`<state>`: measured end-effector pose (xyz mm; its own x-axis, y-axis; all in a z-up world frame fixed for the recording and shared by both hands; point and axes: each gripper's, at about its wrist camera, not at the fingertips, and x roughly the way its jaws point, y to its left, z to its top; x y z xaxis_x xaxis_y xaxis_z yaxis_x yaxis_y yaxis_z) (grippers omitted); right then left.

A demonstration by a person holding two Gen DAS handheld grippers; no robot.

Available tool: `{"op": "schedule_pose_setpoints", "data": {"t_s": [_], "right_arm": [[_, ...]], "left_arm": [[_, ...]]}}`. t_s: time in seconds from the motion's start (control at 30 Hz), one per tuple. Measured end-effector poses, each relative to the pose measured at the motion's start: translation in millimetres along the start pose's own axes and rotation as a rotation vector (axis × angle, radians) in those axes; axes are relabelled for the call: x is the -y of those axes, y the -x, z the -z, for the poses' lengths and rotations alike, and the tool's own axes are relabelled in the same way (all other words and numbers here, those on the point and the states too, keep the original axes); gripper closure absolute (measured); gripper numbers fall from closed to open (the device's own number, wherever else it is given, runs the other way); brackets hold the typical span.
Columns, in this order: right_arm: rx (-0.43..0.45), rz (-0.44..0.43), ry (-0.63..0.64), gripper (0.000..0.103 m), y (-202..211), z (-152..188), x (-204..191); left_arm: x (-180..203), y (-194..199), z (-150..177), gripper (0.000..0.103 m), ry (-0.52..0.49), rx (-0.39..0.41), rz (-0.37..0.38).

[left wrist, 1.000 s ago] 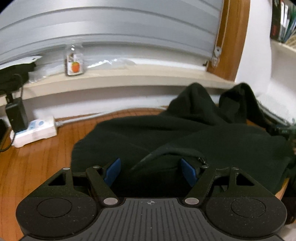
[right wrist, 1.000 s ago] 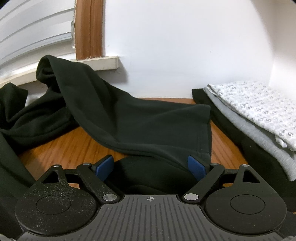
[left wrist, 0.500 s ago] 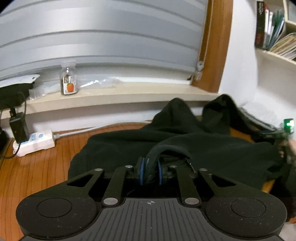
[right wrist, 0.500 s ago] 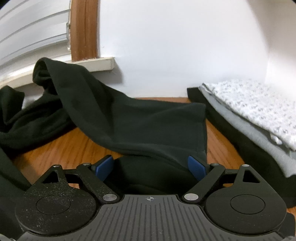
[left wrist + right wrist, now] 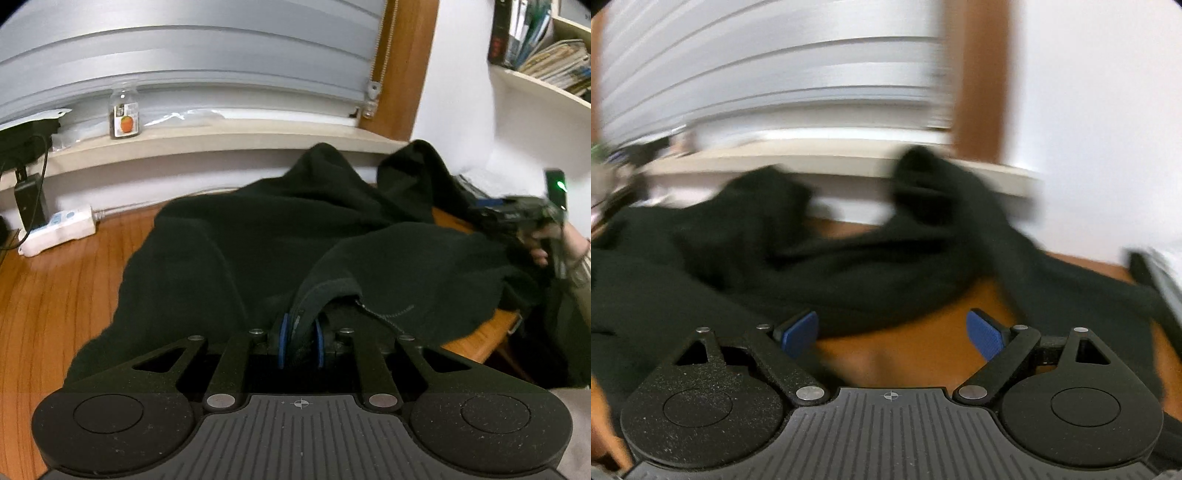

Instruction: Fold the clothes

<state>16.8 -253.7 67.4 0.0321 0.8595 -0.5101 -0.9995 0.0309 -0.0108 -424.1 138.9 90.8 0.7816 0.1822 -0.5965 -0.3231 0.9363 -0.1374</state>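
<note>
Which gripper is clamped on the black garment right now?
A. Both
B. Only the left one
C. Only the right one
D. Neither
B: the left gripper pinches a fold of the black garment between its blue pads, while the right gripper stands wide open over bare wood.

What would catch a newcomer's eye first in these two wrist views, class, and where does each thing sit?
The big black garment sprawls rumpled across the wooden table, reaching up against the windowsill behind. At the bottom of the left wrist view, the left gripper pinches a fold of its edge between blue fingers. The right gripper, seen in the blurred right wrist view, stands open over bare wood with nothing in it.
</note>
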Motion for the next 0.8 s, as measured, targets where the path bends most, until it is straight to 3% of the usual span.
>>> {"op": "schedule_pose_setpoints", "data": {"t_s": [0.17, 0.27, 0.5, 0.63, 0.73, 0.8], "right_arm": [[-0.026, -0.127, 0.112, 0.016, -20, -20, -59], [-0.037, -0.155, 0.157, 0.016, -33, -27, -80], [-0.059, -0.183, 0.159, 0.016, -46, -35, -93], [-0.061, -0.24, 0.167, 0.017, -44, -32, -103], [-0.093, -0.31, 0.186, 0.03, -42, -28, -117], [-0.146, -0.384, 0.191, 0.046, -41, -24, -124]], "left_arm": [[4, 15, 19, 0.087, 0.011, -0.02, 0.019], [0, 20, 18, 0.084, 0.029, -0.017, 0.016], [-12, 40, -1, 0.064, 0.053, 0.055, -0.017], [-28, 42, -24, 0.058, 0.071, 0.113, -0.053], [-45, 27, -44, 0.05, 0.077, 0.126, -0.112], [-57, 11, -57, 0.049, 0.089, 0.123, -0.132]]}}
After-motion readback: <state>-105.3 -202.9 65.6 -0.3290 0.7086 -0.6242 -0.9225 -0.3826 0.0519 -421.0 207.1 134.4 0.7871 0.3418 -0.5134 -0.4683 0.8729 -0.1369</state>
